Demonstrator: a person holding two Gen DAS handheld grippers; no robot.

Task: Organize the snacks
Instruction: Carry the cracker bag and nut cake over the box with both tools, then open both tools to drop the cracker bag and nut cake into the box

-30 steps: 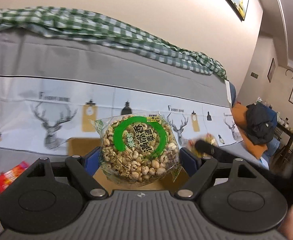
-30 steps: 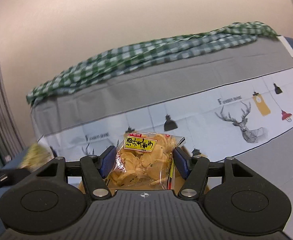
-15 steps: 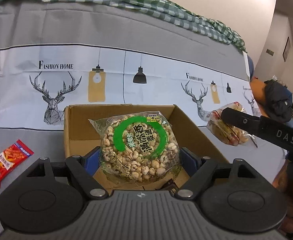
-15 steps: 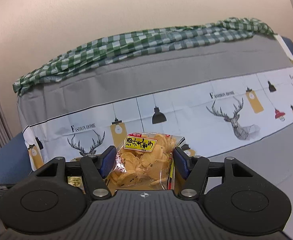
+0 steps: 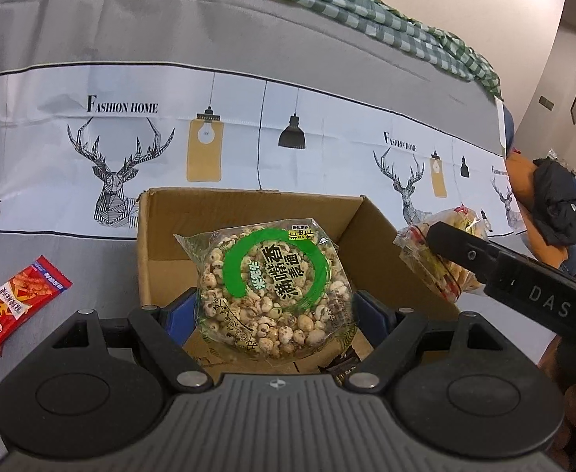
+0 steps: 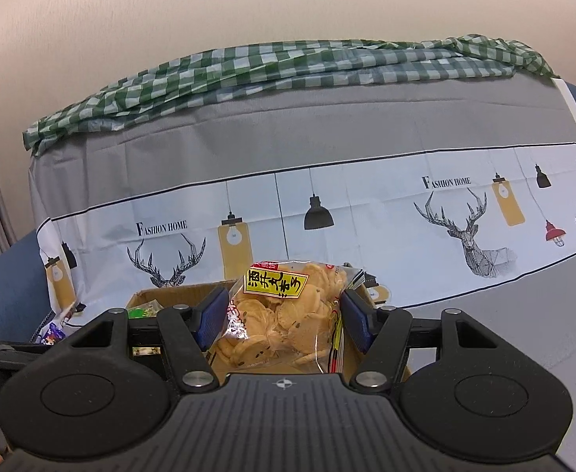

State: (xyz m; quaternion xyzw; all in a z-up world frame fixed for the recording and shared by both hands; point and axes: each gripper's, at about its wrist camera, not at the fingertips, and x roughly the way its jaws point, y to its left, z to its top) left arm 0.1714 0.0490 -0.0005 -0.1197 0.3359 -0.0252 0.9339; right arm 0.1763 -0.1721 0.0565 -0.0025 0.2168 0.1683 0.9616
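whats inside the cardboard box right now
The open brown cardboard box shows bare floor and one dark wrapper near its front. The round puffed-snack bag in the left claw hides the rest.

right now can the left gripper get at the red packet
Probably not: the left gripper is shut on the nut bag over the box. The red packet lies uncovered to its left, but the jaws are full.

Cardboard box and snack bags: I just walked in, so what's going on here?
A person is packing snacks with two handheld grippers. The left gripper holds a round bag of puffed grains over the open cardboard box. The right gripper holds a bag of crackers beside it. A red snack packet lies outside.
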